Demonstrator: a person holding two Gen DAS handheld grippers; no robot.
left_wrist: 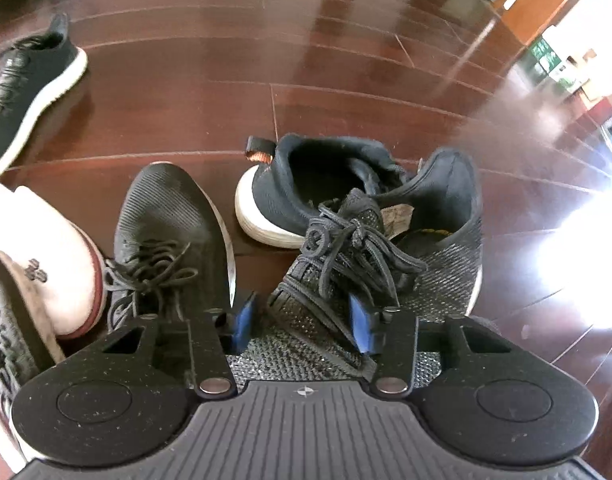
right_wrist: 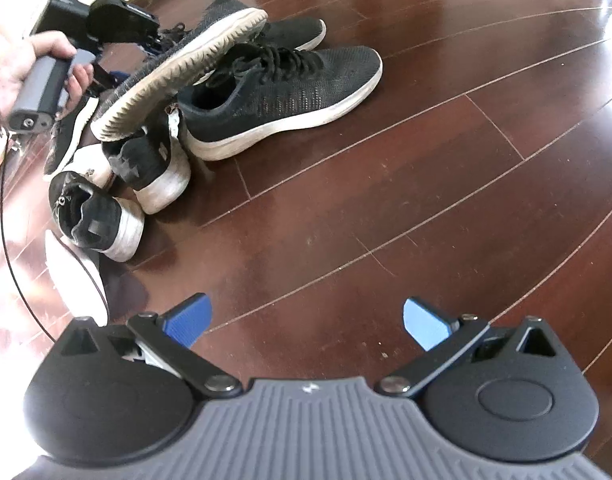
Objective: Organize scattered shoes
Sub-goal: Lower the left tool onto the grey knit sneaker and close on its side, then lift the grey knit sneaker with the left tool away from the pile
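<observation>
Holding a knit sneaker by its soft laced upper, the left gripper lifts it above the shoe pile; light, floppy, stiff-soled. Right gripper gapes wide, empty.

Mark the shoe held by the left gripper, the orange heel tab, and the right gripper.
grey knit sneaker [right_wrist: 178, 76], right wrist view, on its ridged white sole.
orange heel tab [left_wrist: 261, 152], left wrist view, on the loop.
right gripper [right_wrist: 307, 322], right wrist view, midway between its blue fingertips.
</observation>
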